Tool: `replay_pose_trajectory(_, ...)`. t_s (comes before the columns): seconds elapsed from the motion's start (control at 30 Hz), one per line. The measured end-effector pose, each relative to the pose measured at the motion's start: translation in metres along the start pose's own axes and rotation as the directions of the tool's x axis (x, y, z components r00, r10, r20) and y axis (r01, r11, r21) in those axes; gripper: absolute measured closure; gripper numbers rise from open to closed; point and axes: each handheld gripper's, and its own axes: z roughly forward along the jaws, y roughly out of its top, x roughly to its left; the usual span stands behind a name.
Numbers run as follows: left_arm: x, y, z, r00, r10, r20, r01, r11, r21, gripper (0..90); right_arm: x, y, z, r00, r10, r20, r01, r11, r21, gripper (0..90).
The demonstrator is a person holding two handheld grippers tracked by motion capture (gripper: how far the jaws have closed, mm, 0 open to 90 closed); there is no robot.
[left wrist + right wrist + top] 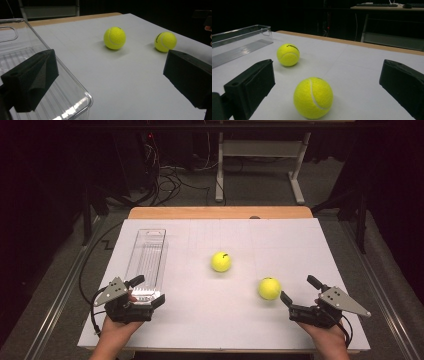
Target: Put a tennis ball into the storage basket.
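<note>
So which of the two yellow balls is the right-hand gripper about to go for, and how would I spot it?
Find the white table. The nearer tennis ball lies just ahead of the open right gripper. The other tennis ball lies farther back, closer to the clear tray.

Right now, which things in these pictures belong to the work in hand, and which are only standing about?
Belong to the work:
- near tennis ball, in front of the open right gripper
- far tennis ball
- clear plastic tray, beside the open left gripper

Only standing about:
- white table frame behind
- cables on the floor
</note>
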Motion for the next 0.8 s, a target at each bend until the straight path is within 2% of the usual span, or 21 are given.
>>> replay_pose_trajectory(0.2, 0.0005, 0.0003, -0.0013, 1.0000, -0.004, -0.005, 0.003, 1.0000, -0.007, 0.7, -0.0008, -0.0002, 0.0008, 0.9997, 0.007, -0.023, -0.007, 1.000, 0.008, 0.4)
replay_pose_trajectory(0.53, 0.0020, 0.0018, -0.0051, 0.9997, -0.018, -0.017, 0.017, 0.9995, -0.025, 0.8, 0.0007, -0.0023, 0.0011, 0.9998, 0.003, -0.018, -0.002, 1.000, 0.006, 0.4)
replay_pose_trajectory(0.67, 0.0011, 0.0029, -0.0068, 0.9998, -0.015, -0.016, 0.014, 0.9996, -0.023, 0.7, 0.0001, -0.0030, 0.0006, 0.9998, 0.009, -0.016, -0.009, 1.000, 0.004, 0.5)
replay_pose_trajectory(0.8, -0.0024, 0.0042, -0.0071, 1.0000, 0.005, -0.003, -0.005, 0.9999, -0.011, 0.8, -0.0005, -0.0041, 0.0003, 0.9999, 0.011, -0.009, -0.011, 1.000, 0.008, 0.5)
